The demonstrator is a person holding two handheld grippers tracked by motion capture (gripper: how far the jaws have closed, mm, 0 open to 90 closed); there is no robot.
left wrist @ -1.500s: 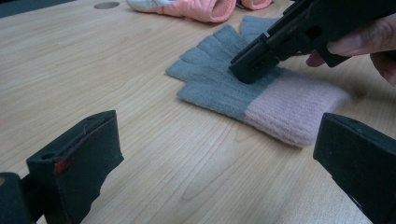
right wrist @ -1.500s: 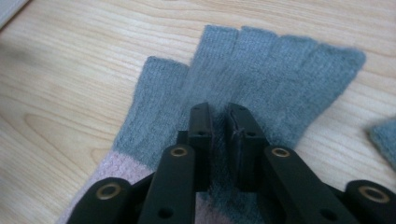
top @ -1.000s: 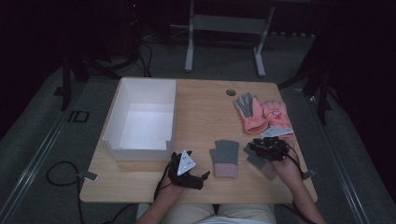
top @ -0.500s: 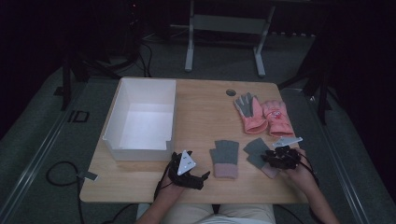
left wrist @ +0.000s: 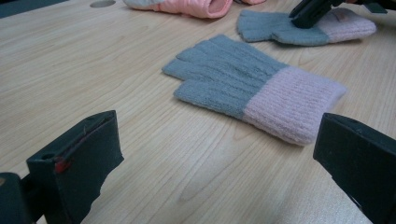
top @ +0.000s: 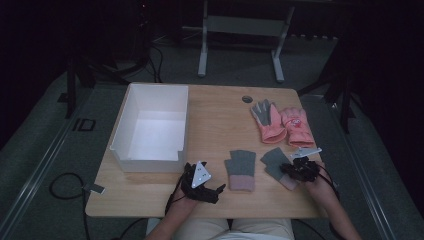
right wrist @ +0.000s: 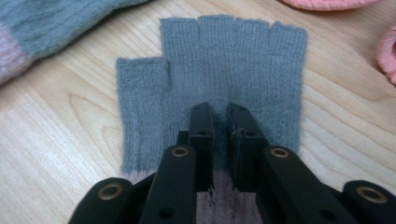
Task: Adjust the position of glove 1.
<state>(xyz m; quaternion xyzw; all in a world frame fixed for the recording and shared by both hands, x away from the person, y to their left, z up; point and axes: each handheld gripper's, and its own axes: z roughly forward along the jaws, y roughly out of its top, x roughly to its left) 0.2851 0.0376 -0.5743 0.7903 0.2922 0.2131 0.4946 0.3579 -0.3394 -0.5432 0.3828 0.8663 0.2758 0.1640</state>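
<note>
Two grey fingerless gloves with pale pink cuffs lie flat near the table's front. My right gripper [top: 289, 169] [right wrist: 219, 109] is down on the right grey glove [top: 272, 157] [right wrist: 210, 60] close to its cuff. Its jaws have just been closing and now pinch a narrow ridge of the grey knit between them. The left grey glove [top: 241, 167] [left wrist: 243, 84] lies untouched just ahead of my left gripper [top: 214, 191] [left wrist: 219, 140]. That gripper rests low over the bare wood, open wide, with nothing between its jaws. The left gripper view also catches the right gripper [left wrist: 313, 11] on the far glove [left wrist: 280, 28].
A white open box [top: 150, 165] stands at the table's left. Two pink gloves [top: 270, 122] [top: 296, 126] lie side by side at the back right, one palm-up with grey fingers. A round hole [top: 247, 99] sits near the far edge. Metal stand legs rise behind the wooden table [top: 215, 120].
My right gripper has shifted toward the near right along the right grey glove, sunk onto it near the cuff, and its jaws have narrowed. The left gripper has stayed put.
</note>
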